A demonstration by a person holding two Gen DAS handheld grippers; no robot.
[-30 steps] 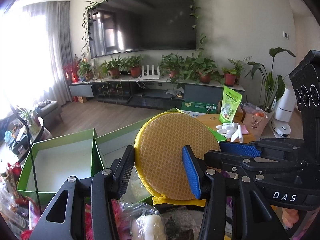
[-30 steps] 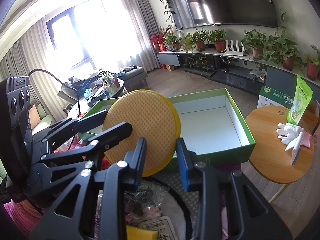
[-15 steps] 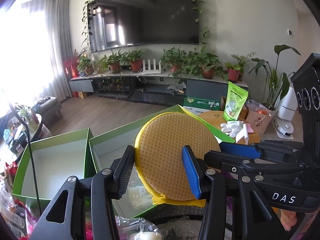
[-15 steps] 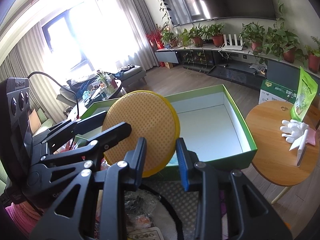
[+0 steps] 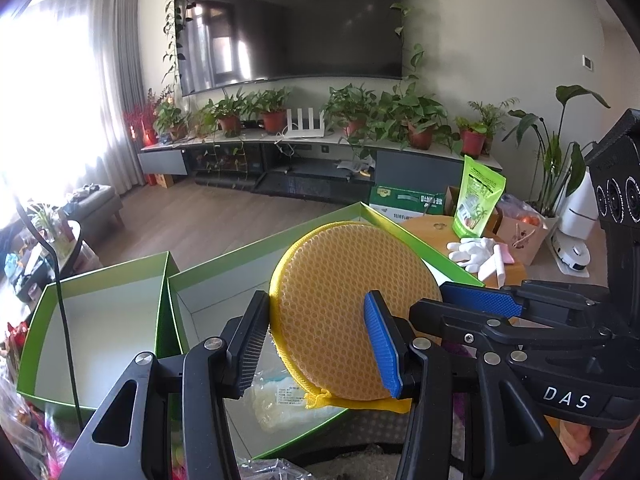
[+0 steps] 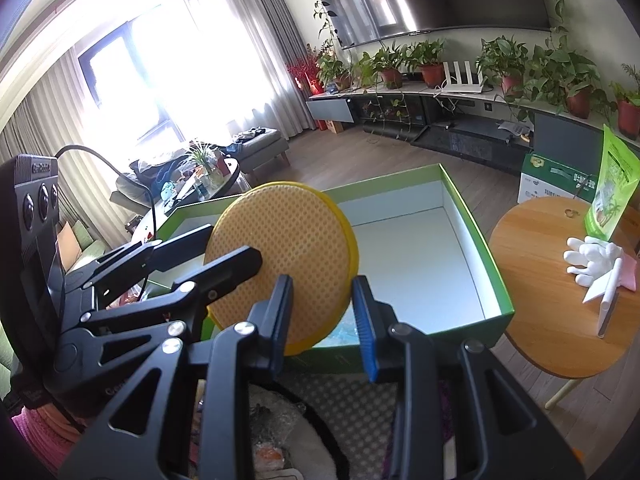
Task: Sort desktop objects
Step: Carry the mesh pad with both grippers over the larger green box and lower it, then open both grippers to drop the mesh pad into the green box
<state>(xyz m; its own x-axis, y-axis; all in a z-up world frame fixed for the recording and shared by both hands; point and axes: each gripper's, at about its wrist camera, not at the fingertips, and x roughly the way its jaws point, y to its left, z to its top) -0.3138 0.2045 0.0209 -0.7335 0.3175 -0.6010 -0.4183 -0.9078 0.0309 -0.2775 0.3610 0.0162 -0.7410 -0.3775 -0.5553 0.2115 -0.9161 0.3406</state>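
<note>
A round yellow mesh sponge pad (image 5: pixel 352 304) is held upright in the air between both grippers, above a green box (image 5: pixel 224 276). My left gripper (image 5: pixel 320 340) has its fingers around the pad's edges and is shut on it. My right gripper (image 6: pixel 324 316) also has its fingers at the pad's (image 6: pixel 284 268) lower edge, touching it. The right gripper's body shows at the right of the left wrist view (image 5: pixel 520 332); the left gripper's body shows at the left of the right wrist view (image 6: pixel 132 280).
Two open green boxes with white insides stand side by side (image 5: pixel 96 300) (image 6: pixel 476 240); the nearer one holds a plastic packet (image 5: pixel 280 396). A round wooden table (image 6: pixel 560 288) at right carries a white glove (image 6: pixel 588 256) and a green pouch (image 6: pixel 608 192). Clutter lies below the grippers.
Both grippers with the pad have risen and moved forward over the green box. The grip on the pad is unchanged.
</note>
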